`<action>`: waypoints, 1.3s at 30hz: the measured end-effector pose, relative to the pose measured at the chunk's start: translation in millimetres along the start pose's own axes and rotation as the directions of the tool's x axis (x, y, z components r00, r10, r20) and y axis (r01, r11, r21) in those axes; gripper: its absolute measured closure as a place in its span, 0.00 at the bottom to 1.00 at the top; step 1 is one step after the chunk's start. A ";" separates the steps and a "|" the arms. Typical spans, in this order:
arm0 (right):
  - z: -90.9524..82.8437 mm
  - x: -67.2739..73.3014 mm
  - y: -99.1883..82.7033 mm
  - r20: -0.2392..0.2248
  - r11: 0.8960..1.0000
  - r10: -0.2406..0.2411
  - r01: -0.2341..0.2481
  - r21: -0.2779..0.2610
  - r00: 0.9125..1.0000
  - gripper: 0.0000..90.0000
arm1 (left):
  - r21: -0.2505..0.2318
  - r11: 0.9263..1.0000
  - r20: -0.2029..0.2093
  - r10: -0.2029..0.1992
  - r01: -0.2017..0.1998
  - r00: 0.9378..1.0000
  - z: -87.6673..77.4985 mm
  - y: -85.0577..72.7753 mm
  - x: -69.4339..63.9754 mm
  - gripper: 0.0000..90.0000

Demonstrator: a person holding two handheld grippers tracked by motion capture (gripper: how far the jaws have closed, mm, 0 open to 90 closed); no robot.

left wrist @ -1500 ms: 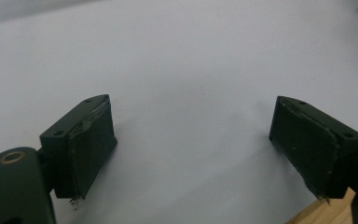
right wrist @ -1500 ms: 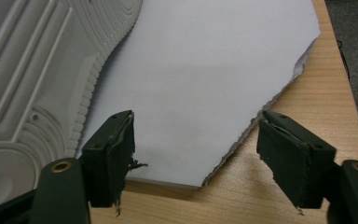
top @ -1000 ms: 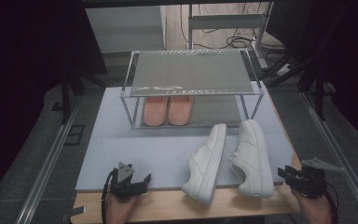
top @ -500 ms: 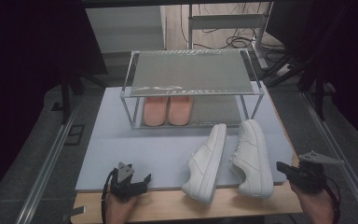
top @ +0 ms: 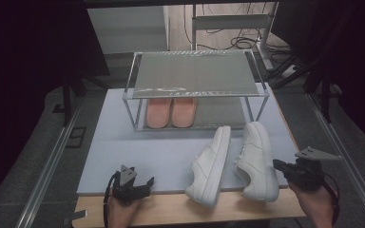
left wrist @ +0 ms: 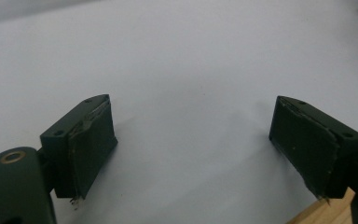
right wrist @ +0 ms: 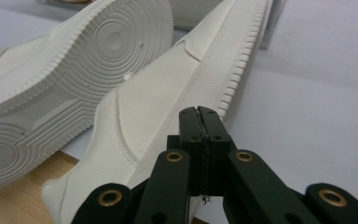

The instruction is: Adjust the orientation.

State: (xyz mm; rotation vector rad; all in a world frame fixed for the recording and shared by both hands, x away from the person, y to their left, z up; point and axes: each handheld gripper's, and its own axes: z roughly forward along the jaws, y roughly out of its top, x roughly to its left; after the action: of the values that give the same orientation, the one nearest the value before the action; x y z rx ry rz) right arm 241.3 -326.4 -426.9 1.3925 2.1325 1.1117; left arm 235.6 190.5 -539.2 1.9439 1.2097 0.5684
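Right gripper [right wrist: 200,112]: jaws had just closed together, gripping nothing, just beside the white shoe [right wrist: 168,107].
Left gripper [left wrist: 193,149]: jaws stood wide apart, empty, over the mat [left wrist: 191,56].

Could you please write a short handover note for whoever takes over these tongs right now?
Left tongs: open, empty, over the pale mat at the near edge.
Right tongs: shut on nothing, beside the right white shoe.
Left white shoe lies on its side next to it, both in front of the rack.
Pink pair sits on the lower shelf.
Done: neither white shoe racked. Left: probably shelve both.
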 end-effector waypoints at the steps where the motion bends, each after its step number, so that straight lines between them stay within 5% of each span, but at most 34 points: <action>1: 1.5 1.1 0.4 -0.002 1.000 -0.004 0.004 0.004 1.000 1.00 | 0.000 1.000 0.000 0.000 0.000 1.000 0.0 0.0 0.0 0.15; 12: 8.7 2.9 -3.7 0.004 1.000 -0.008 0.008 0.009 1.000 1.00 | 0.000 1.000 -0.001 0.000 0.000 1.000 0.0 0.0 -0.1 0.15; 27: -2.6 -19.2 -15.3 0.063 0.999 0.042 -0.042 -0.007 0.997 1.00 | 0.000 1.000 -0.002 0.000 0.000 1.000 0.1 0.0 -0.2 0.15; 39: 1.2 -57.3 -46.7 0.206 0.990 0.116 -0.129 0.054 0.972 1.00 | 0.000 1.000 -0.001 0.000 0.000 1.000 0.0 0.0 -0.1 0.15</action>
State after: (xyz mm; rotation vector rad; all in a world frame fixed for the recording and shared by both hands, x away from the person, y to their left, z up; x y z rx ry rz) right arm 239.8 -386.2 -470.3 1.6133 1.9780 0.9045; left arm 235.6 190.4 -539.3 1.9439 1.2108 0.5689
